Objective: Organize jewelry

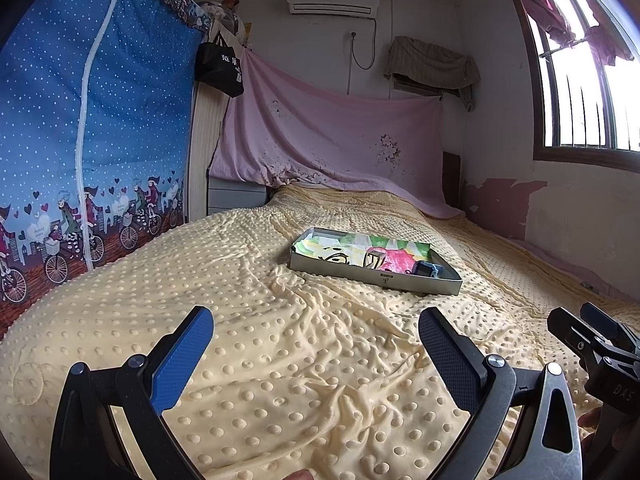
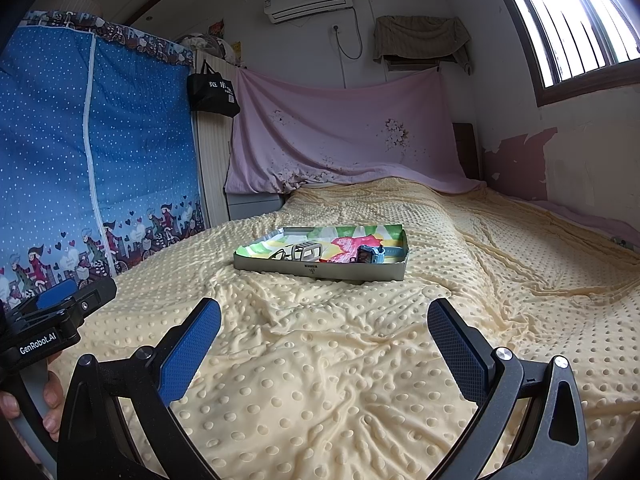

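A shallow grey tray with a colourful lining lies on the bed, well ahead of both grippers. In it are a blue watch, a grey band or bracelet and a small dark piece. My left gripper is open and empty above the blanket, short of the tray. My right gripper is open and empty too, beside the left one.
A yellow dotted blanket covers the bed. A blue fabric wardrobe stands along the left. A pink sheet hangs at the head. Wall and window are on the right.
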Demonstrator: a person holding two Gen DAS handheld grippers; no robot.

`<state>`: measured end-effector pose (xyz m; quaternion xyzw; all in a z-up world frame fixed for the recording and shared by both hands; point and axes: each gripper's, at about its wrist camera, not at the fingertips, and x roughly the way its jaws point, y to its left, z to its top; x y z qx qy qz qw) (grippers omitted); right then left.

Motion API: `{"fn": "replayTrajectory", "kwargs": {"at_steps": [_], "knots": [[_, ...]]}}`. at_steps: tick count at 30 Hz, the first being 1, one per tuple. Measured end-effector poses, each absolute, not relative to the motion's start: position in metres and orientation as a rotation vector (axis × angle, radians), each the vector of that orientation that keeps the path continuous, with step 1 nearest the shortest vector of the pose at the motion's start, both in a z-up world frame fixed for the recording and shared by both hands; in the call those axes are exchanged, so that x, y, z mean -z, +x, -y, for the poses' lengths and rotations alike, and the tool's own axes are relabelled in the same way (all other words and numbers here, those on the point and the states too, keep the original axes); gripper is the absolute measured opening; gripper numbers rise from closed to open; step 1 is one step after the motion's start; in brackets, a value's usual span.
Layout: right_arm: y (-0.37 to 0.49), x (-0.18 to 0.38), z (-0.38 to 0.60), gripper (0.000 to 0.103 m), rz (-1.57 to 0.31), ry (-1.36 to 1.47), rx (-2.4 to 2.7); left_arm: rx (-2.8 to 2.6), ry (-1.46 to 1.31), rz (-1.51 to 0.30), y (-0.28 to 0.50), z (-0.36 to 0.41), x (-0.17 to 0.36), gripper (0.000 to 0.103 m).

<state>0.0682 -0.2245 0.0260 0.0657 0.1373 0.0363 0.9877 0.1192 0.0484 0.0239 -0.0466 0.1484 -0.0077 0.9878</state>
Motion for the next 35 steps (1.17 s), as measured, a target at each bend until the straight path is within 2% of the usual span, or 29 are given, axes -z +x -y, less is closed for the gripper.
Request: {"fn": "replayTrajectory", "kwargs": {"at_steps": [35], "knots": [[0.0683, -0.0263, 0.2240, 0.102, -0.278, 0.131, -0.074, 0.000, -0.089, -0.297, 0.1180, -0.0475, -0.0223, 0.103]]}}
